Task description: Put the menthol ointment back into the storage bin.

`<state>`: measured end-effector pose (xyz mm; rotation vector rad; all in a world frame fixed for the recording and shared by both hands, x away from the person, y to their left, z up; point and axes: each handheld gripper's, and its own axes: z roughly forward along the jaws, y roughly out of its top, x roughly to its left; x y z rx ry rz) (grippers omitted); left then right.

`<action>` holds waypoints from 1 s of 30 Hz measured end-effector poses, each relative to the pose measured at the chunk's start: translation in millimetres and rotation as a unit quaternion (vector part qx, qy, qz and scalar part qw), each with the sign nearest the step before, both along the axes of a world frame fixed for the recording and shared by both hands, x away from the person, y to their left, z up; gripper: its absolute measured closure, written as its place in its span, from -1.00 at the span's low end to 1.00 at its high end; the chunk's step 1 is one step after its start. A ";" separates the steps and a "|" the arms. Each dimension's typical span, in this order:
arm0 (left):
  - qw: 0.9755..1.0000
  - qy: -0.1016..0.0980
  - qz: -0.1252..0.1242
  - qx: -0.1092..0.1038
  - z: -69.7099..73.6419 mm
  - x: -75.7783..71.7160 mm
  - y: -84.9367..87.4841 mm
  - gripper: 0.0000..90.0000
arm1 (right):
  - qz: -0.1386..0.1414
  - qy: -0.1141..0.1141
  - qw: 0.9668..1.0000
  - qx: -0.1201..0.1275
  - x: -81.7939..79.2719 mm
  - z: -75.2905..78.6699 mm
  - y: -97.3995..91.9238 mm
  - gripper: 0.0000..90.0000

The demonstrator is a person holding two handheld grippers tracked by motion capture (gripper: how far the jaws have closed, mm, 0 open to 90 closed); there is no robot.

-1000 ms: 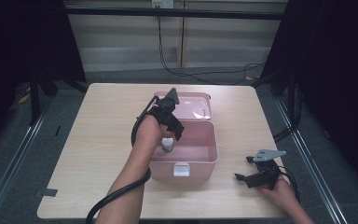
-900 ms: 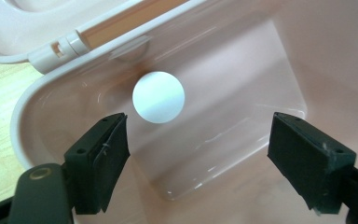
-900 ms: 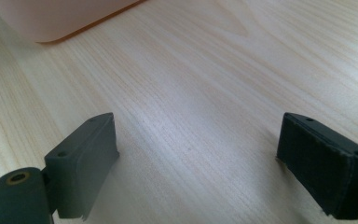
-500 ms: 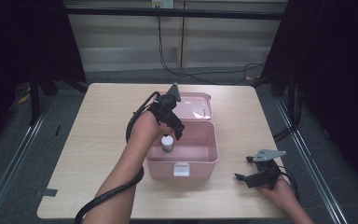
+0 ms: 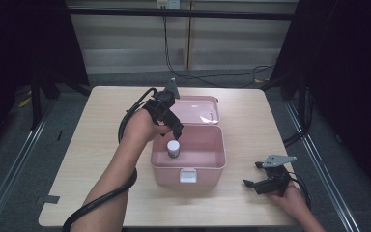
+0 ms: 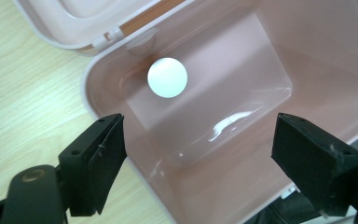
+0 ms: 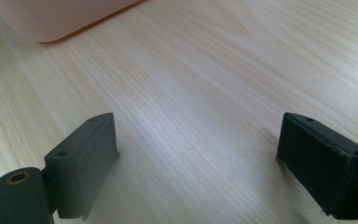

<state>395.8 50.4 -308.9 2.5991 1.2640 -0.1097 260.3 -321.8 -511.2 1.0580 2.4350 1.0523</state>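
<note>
Landmark: pink box (image 5: pixel 207 162), plastic, open, standing near the middle of the wooden table (image 5: pixel 101 145).

Item 1. Pink box. Rectangular tub with a white latch (image 5: pixel 187 176) on its near wall. Its lid (image 5: pixel 198 109) is hinged at the far wall and lies folded back flat on the table behind the box.

Item 2. Small bottle (image 5: pixel 173 148) with a white round cap. Stands upright on the floor of the box, in the left part, close to the left wall. In the left gripper view the cap (image 6: pixel 167 77) shows from above as a white disc near a rounded corner of the box, by the hinge.

Item 3. Left gripper (image 5: pixel 175 129). Held above the far left corner of the box, pointing down into it, clear of the bottle. Jaws spread wide, nothing between them; one jaw hangs over the box rim, the other over the box interior.

Item 4. Right gripper (image 5: pixel 251 183). Rests low on the table to the right of the box, near its front corner, well apart from it. Jaws spread wide, bare wood between them; a corner of the box shows beyond them in the right gripper view.
</note>
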 end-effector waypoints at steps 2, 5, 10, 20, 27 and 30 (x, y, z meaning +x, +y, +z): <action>1.000 -0.002 0.003 0.000 2.8 -0.3 4.1 -0.62 | 0.000 0.000 1.000 0.000 0.0 0.0 0.0 -0.74; 1.000 -0.003 0.004 -0.003 5.8 -0.8 10.0 -0.62 | 0.000 0.000 1.000 0.000 0.0 0.0 -0.1 -0.74; 1.000 -0.007 0.007 -0.005 11.0 -1.4 20.7 -0.62 | 0.000 0.000 1.000 0.000 0.0 0.0 0.0 -0.74; 1.000 -0.019 0.022 -0.012 17.5 -3.4 42.0 -0.62 | 0.000 0.000 1.000 0.000 0.0 0.0 0.0 -0.74; 0.999 -0.022 0.028 -0.013 19.0 -4.6 55.0 -0.62 | 0.000 0.000 1.000 0.000 0.0 0.0 0.0 -0.74; 0.999 -0.019 0.033 -0.014 18.2 -4.6 62.3 -0.62 | 0.000 0.000 1.000 0.000 0.0 0.0 0.0 -0.74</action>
